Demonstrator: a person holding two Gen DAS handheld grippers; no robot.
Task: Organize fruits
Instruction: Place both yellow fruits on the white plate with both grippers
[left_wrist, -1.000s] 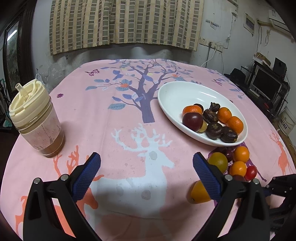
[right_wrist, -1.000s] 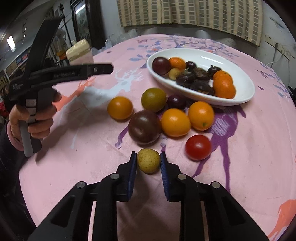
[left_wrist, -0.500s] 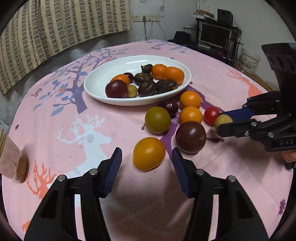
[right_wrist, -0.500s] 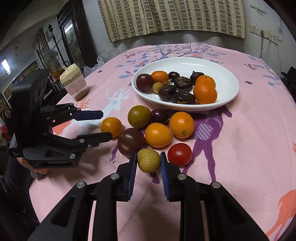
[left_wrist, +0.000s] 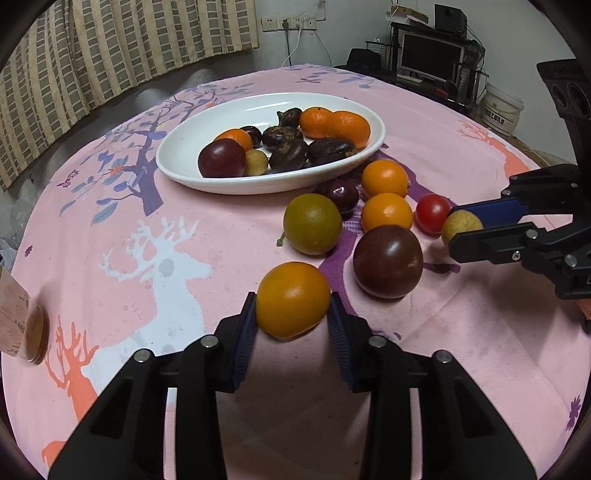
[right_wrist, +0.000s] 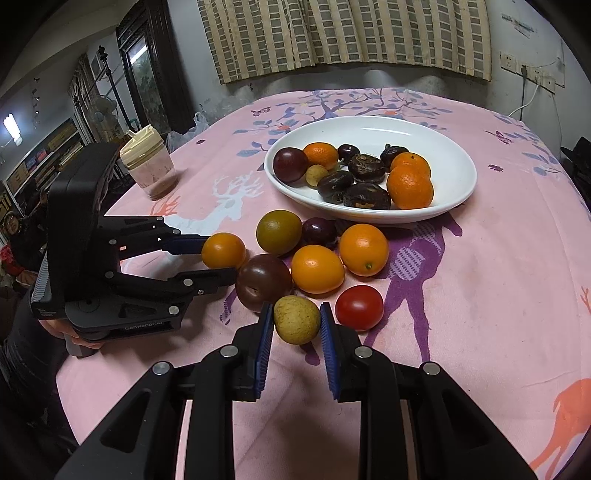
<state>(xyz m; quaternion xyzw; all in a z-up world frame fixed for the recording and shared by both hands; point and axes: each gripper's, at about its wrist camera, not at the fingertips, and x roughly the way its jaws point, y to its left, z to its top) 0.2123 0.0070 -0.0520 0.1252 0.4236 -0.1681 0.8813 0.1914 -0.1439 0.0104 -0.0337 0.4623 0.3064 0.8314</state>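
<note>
My left gripper has just been closing and its jaws now pinch the orange tomato; my right gripper is clamped on the small yellow-green fruit. Both fruits sit at the table edge, with the white dish at about twelve o'clock beyond the loose cluster. I'd lift each straight up first, clearing the dark tomato wedged between them, then carry over the rim.

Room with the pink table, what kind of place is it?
Probably a lived-in room at home: a dining table under a pink tablecloth, a striped curtain, and a monitor on a cluttered desk.
</note>
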